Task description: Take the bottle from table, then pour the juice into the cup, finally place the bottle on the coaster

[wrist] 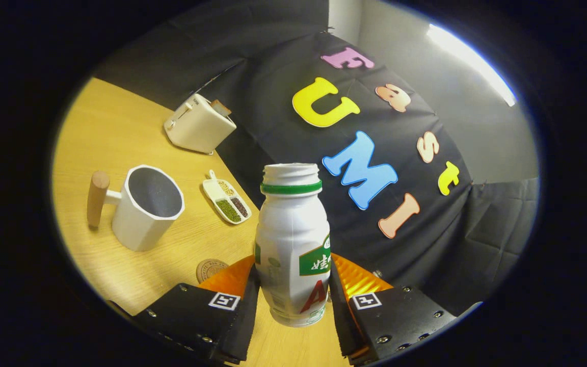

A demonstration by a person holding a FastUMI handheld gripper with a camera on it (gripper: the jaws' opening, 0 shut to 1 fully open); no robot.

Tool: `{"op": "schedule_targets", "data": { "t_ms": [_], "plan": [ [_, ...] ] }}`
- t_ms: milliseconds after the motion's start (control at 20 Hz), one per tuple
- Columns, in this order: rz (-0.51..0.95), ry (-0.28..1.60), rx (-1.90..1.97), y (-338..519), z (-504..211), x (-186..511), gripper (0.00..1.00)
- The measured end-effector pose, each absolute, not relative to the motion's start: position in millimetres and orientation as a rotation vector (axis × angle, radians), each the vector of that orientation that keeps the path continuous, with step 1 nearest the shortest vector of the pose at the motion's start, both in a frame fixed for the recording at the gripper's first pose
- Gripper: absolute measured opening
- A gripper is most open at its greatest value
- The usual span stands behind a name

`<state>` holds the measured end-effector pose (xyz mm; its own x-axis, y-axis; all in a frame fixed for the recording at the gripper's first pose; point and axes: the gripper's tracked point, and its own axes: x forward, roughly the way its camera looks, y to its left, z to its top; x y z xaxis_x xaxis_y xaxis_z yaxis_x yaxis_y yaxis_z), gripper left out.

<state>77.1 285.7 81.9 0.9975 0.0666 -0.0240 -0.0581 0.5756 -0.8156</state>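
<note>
Bottle [292, 244], cap off, sits clamped between our gripper's [293, 300] two fingers, lifted above the table [120, 127] and tilted. Beyond the fingers we see the white cup [147, 206] with its wooden handle, and the coaster [211, 268] nearer us.

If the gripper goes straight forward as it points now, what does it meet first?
Probably nothing on the table. The gripper is shut on the bottle, whose open top points at the booth's black cloth wall. The cup stands off to one side. Depth is unclear.
</note>
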Motion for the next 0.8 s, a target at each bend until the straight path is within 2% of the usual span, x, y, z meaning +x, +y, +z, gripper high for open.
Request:
{"op": "schedule_targets", "data": {
  "t_ms": [600, 800],
  "plan": [
    [-0.059, -0.137, -1.375, 306, 105, 83, 0.65],
    [-0.061, -0.132, -1.428, 306, 99, 87, 0.65]
  ]
}}
